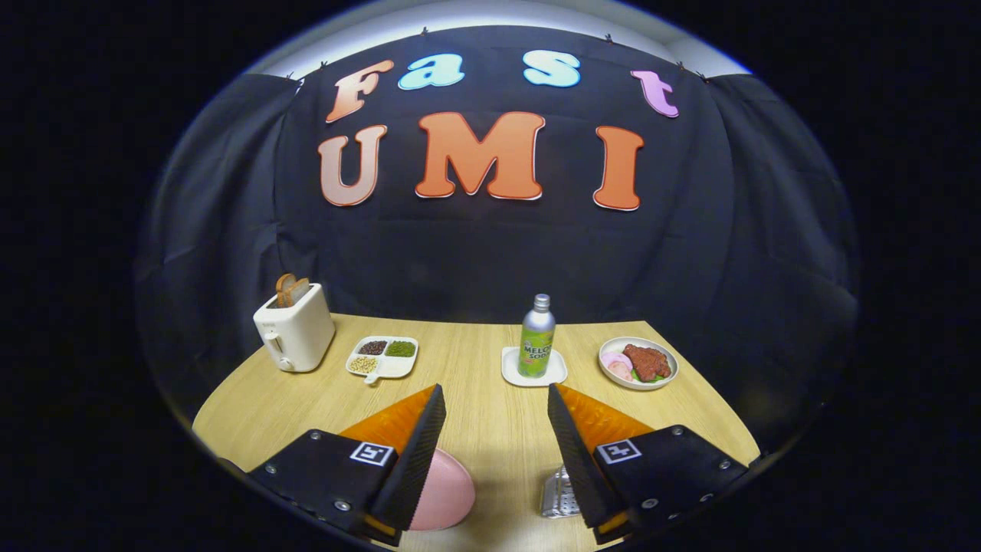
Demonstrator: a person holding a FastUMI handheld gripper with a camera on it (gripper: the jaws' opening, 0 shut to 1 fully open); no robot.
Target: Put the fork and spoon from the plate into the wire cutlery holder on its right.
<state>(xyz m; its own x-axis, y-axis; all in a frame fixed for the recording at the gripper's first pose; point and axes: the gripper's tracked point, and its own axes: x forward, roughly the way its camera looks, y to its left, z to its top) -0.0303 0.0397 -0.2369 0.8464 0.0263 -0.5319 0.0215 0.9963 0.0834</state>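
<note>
A black cloth wall backs a light wooden table [475, 429]. The gripper [496, 404] hangs above the near part of the table with its jaws spread wide apart and nothing between them. Below the left finger a pink plate [444, 491] shows in part; I cannot tell whether the fork and spoon lie on it. Under the right finger a piece of the wire cutlery holder [558, 497] shows, to the right of the plate. Beyond the fingers stand a white toaster [294, 331] with bread, a divided dish [383, 357] of beans, a green bottle [536, 337] on a white coaster [533, 368], and a bowl of food [638, 363].
</note>
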